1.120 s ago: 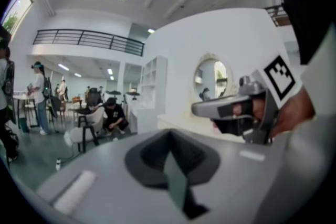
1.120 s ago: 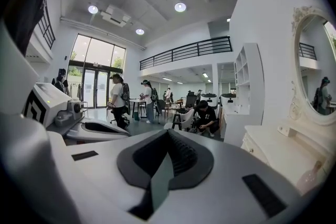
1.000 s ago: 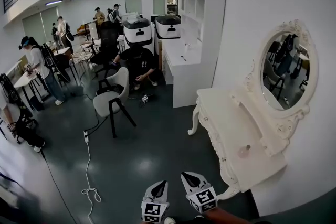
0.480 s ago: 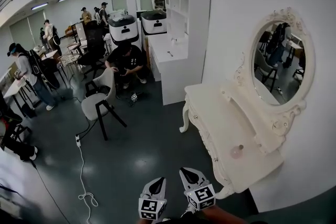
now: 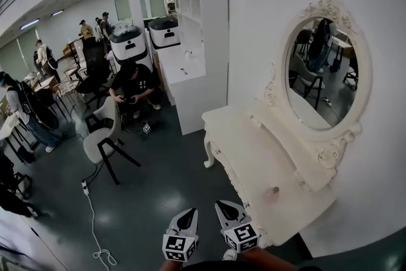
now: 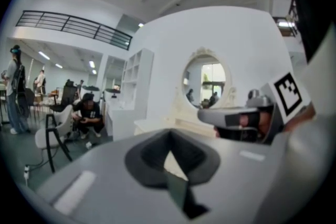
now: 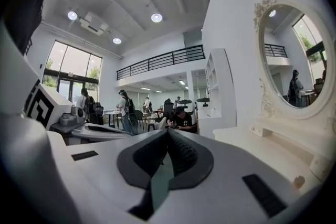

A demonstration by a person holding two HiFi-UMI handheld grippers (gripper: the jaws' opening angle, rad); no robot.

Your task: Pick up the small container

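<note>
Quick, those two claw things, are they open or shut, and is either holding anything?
Left gripper: closed, holding nothing.
Right gripper: closed, holding nothing.

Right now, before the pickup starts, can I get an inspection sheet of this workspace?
Surface: white dressing table, set against the wall.
Job's things: small container, pinkish, on the table's near end, untouched.
Clutter: nothing seen.
Grippers: left gripper and right gripper both shut, fingers empty, short of the table.
Cables: white cable running from a power strip across the floor.
Surroundings: oval mirror, white shelf unit, chair, crouching person, more people behind.
</note>
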